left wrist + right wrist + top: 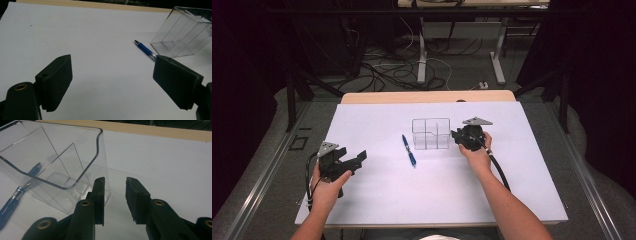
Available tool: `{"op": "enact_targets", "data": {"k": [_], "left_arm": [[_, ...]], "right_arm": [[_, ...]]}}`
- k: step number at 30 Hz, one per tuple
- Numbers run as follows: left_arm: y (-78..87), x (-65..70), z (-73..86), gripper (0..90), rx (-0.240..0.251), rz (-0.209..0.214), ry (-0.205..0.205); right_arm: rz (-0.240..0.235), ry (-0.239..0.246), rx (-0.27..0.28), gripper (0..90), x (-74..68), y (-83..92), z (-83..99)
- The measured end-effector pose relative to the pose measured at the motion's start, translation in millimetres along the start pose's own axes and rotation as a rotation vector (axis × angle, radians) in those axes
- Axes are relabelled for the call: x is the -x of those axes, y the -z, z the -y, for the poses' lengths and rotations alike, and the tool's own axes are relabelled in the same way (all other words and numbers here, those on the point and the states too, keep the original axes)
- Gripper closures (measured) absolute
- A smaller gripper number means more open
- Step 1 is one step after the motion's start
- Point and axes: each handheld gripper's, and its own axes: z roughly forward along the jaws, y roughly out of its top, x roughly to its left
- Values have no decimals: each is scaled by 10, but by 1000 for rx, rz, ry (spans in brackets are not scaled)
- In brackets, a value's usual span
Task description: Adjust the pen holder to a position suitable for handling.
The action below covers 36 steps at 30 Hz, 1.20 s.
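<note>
White table surface with a wooden strip along its far edge. A clear plastic organizer, divided into compartments by thin walls, stands upright near the middle of the table, a little toward the far side. A blue pen lies flat just to the left of the organizer, apart from it, tip pointing away from the person. Right gripper sits at the right side of the organizer, held in the person's right hand; cable trails back along the forearm. In the right gripper view, its jaws stand a little apart with a narrow gap between the pads and nothing in the gap; the left-hand pad is right against the organizer's outer wall near a rounded corner, contact not certain; the pen shows through the clear plastic. Left gripper is held low over the left part of the table in the left hand, well apart from pen and organizer. In the left gripper view, its jaws are spread wide, only bare table between them; pen and organizer lie ahead and to the right.
</note>
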Motion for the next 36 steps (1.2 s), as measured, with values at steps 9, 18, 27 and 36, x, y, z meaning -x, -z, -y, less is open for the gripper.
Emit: {"op": "enact_targets", "data": {"k": [9,18,27,36], "left_arm": [[-2,1,-1,162,-1,-2,0],[6,6,-4,167,3,-2,8],[8,21,-5,172,4,6,14],[14,64,-7,175,12,16,8]], "right_arm": [[66,16,9,537,19,229,-95],[35,17,48,379,17,484,-136],[30,12,23,152,-62,723,-123],[50,16,17,66,5,959,-17]]}}
